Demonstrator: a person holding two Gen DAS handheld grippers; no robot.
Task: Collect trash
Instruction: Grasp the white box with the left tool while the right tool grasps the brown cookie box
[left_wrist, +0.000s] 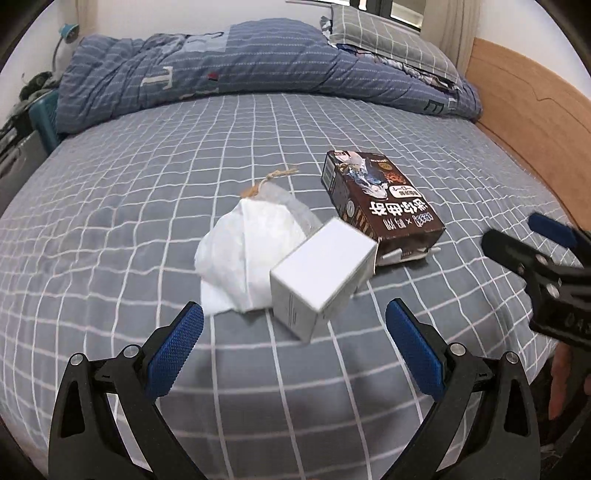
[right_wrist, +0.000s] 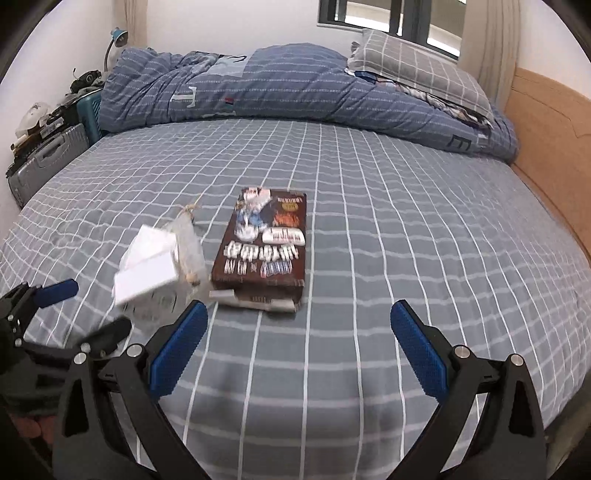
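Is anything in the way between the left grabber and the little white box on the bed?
No, nothing visible blocks it. The left gripper is open, and only bare checked bedsheet lies between its fingers and the white box. The white tissue sits beside and behind the box, and the brown box lies farther back.

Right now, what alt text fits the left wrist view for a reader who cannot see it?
The open left gripper points at a small white box on a grey checked bed, with crumpled white paper beside it and a brown box just behind. The right gripper enters at the right edge.
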